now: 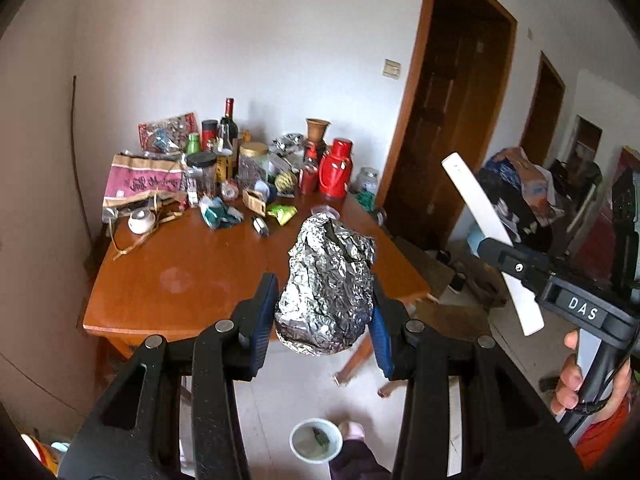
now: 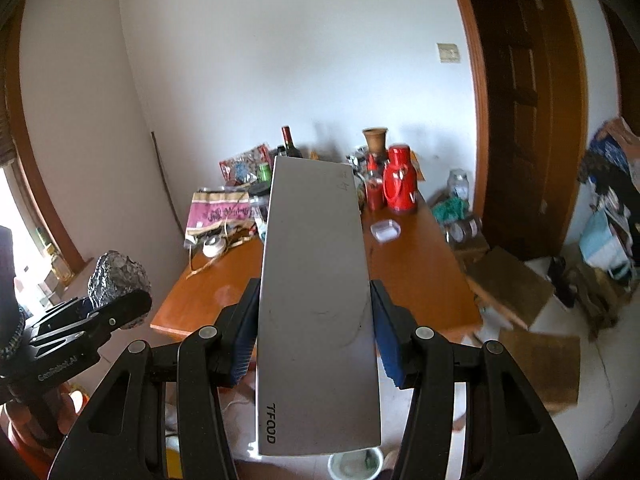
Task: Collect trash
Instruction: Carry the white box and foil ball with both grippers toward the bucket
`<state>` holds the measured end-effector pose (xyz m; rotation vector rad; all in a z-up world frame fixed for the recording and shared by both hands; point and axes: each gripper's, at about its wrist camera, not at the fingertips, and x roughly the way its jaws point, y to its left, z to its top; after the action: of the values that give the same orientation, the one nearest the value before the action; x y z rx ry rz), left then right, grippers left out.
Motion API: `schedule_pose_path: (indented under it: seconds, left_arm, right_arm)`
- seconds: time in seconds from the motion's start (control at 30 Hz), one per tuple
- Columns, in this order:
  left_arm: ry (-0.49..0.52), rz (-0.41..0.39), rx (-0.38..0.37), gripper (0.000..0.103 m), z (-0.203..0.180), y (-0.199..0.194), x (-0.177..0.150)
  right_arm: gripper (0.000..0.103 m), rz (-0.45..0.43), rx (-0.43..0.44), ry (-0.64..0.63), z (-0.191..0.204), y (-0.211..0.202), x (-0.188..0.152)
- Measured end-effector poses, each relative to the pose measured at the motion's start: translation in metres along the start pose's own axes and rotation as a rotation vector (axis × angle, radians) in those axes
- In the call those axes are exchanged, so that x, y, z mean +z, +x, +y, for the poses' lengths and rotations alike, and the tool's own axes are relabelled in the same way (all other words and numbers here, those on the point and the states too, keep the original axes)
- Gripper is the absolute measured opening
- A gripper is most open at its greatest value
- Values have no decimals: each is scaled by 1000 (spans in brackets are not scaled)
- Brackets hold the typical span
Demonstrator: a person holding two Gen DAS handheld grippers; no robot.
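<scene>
Foil wad (image 1: 326, 288) is clamped in left gripper (image 1: 320, 320), white box (image 2: 316, 304) in right gripper (image 2: 314, 324); both should be kept pinched until centred over near white bin (image 1: 316, 440).

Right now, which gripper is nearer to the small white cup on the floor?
Cannot tell. The white cup lies on the floor under both: below the left gripper holding the foil ball, below the right gripper holding the white box.

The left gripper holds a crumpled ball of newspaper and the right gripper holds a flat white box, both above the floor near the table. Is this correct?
Not quite. The left gripper holds a crumpled foil lump, not newspaper; the left wrist view shows its shiny silver surface. The right gripper does hold the flat white box.
</scene>
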<state>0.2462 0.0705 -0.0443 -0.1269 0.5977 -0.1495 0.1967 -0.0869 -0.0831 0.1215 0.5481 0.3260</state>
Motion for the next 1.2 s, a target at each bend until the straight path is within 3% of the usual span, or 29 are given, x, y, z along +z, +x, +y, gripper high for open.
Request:
schedule_pose_path:
  seconds: [0.17, 0.37, 0.53, 0.67, 0.9, 1.2]
  left_arm:
    - [-1, 46, -26, 42, -3, -12, -20]
    - [-20, 113, -42, 42, -11, -1, -41]
    - [-46, 212, -37, 42, -19, 35, -67]
    - [-74, 302, -24, 42, -23, 75, -97]
    - [-123, 422, 10, 42, -25, 150, -167]
    - [-187, 590, 66, 42, -4, 237, -299]
  right_arm:
    - [49, 50, -19, 8, 5, -14, -19]
    - [49, 104, -44, -23, -3, -18, -35]
    - [49, 180, -34, -15, -22, 0, -56]
    - [49, 289, -10, 15, -48, 32, -84]
    - [49, 437, 37, 35, -77, 92, -141]
    - [49, 574, 23, 22, -107, 178, -249]
